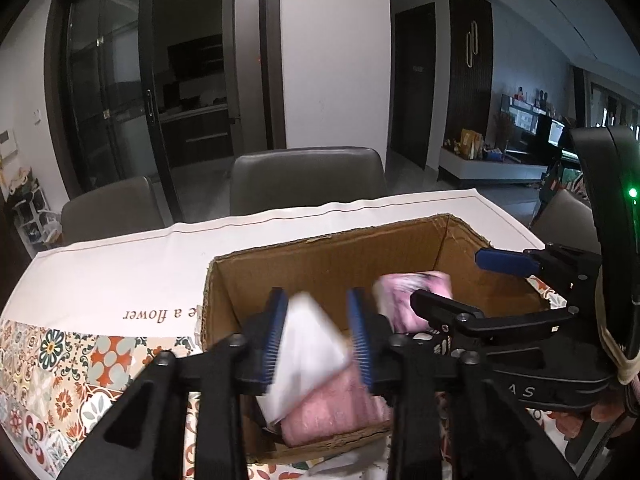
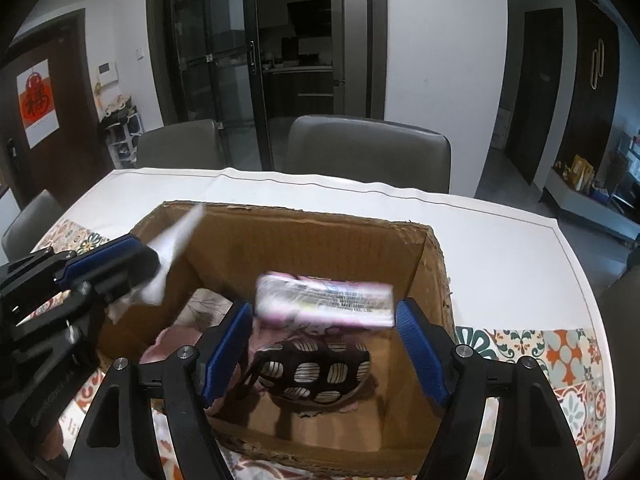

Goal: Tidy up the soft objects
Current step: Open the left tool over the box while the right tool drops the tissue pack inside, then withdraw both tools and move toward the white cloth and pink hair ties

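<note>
Hovering over an open cardboard box [image 1: 320, 256] on a table with a white cloth [image 1: 120, 264], I hold one gripper in each hand, both angled down into it.

My left gripper [image 1: 316, 332] has its jaws a narrow way apart, with a thin white packet [image 1: 308, 344] tilted between the blue pads. The packet is blurred and looks loose rather than pinched. It hangs over the near left part of the box, above a folded pink cloth [image 1: 332, 408] lying at 6 o'clock on the box floor.

My right gripper [image 2: 324, 320] has its jaws wide. A pink and white packet [image 2: 324, 300] stretches across from one tip to the other, also blurred. I cannot tell whether the pads press on it. Below it, at 6 o'clock in the right wrist view, a black net pouch [image 2: 312, 372] with striped contents rests on the box floor.

To do this step well, I judge each packet should drop inside the walls, not on a rim. I would keep both grippers well over the box middle and let the jaws clear each packet fully. I would then lift straight up, so that no finger snags the cardboard edge or the other gripper, which is close at 9 o'clock.
</note>
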### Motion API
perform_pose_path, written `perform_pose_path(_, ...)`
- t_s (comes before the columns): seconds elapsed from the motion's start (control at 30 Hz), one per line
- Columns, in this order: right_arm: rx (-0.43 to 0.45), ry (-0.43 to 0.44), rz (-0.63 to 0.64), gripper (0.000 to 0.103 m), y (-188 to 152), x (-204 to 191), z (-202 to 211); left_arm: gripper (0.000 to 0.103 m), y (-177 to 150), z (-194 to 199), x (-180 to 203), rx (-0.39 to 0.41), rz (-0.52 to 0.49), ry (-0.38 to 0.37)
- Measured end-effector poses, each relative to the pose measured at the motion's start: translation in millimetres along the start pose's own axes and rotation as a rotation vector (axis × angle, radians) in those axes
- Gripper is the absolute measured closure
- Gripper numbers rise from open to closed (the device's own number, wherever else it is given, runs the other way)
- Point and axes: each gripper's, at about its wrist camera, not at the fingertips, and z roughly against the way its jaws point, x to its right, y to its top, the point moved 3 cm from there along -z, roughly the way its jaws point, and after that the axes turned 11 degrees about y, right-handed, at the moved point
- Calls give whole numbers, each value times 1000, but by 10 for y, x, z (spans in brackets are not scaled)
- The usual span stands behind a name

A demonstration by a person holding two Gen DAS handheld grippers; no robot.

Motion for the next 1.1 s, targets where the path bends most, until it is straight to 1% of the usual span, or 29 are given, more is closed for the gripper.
perform_pose_path(0.03, 0, -4, 2, 24, -2, 1, 11, 68, 0, 9, 1, 1, -1, 2)
perform_pose_path(0.1, 9, -9, 5, 24, -9, -2, 48, 61, 6, 39, -2, 4, -1, 9)
perform_pose_path(0.23, 34, -47, -3, 24, -20, 6, 161, 60, 6, 126, -28, 19, 6, 21)
perform_pose_path(0.4, 62, -66, -19, 24, -37, -26, 340, 56, 22, 309, -69, 52, 14, 27)
perform_pose_path(0.63, 110, -75, -35, 24, -33, -134, 588, 55, 42, 613, -136, 109, 27, 46)
perform_pose_path(0.77, 136, -81, -38, 24, -53, -213, 733, 52, 19, 770, -181, 135, 35, 59)
perform_pose_path(1.1, 184, -89, -41, 24, -147, -380, 1026, 51, -131, 1037, -253, 144, 68, 63)
